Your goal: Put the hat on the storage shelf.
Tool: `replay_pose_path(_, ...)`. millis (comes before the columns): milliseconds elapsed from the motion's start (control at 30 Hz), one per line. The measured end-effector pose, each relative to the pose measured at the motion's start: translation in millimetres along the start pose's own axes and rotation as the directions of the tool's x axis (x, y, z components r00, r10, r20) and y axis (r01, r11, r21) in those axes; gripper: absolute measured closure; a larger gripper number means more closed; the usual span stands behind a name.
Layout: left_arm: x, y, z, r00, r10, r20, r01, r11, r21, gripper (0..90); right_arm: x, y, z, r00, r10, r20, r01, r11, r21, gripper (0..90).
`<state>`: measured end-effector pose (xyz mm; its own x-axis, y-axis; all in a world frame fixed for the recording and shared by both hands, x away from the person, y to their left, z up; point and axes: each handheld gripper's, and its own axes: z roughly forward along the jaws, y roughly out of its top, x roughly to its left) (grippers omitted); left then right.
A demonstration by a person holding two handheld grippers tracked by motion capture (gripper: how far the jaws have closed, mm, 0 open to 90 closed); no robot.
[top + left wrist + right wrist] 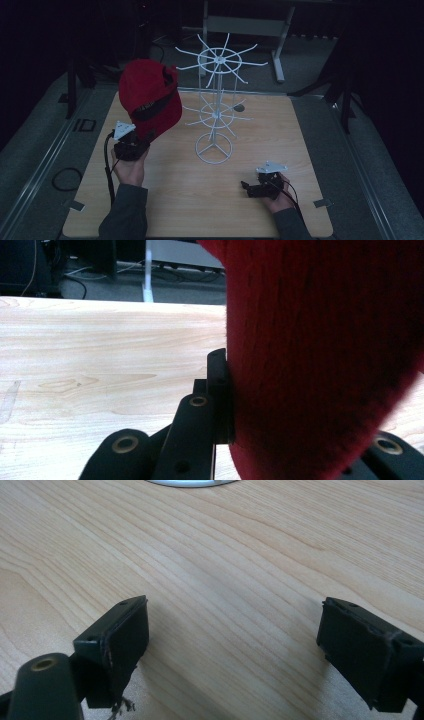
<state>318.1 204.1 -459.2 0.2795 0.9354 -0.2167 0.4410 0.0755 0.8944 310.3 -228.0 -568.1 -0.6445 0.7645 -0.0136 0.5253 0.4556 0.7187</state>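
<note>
Left of the white wire rack (215, 107), the left gripper (131, 146) pinches the red cap (150, 97), which could snag a prong and tip the rack, while the right gripper (252, 187) rests spread.

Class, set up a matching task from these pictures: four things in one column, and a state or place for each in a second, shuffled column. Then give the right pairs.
Things
1. red cap
2. white wire rack
3. left gripper
4. right gripper

States or places
A. jaws wide apart, nothing between them
B. stands upright near the middle of the table
C. shut on fabric
D. held up above the table's left side

Pairs: 1-D, 2-B, 3-C, 4-A
</note>
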Motion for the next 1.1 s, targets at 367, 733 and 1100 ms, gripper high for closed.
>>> replay_pose_path(367,-4.5,4.9,-4.8,1.0,0.006,0.006,-0.006,0.9998,-0.019,85.7,0.2,0.0,-0.1,1.0,0.003,-0.001,-0.003,1.0,0.002,13.1)
replay_pose_path(733,-7.3,9.5,-9.4,0.9999,0.012,0.006,-0.012,0.9994,-0.034,85.7,0.2,0.0,0.0,1.0,0.004,0.0,-0.004,1.0,0.0,13.1)
replay_pose_path(1100,-8.4,10.8,-12.1,0.9999,0.01,0.002,-0.01,0.9989,-0.045,85.7,0.2,0.0,0.1,1.0,0.002,0.0,-0.002,1.0,-0.001,13.1)
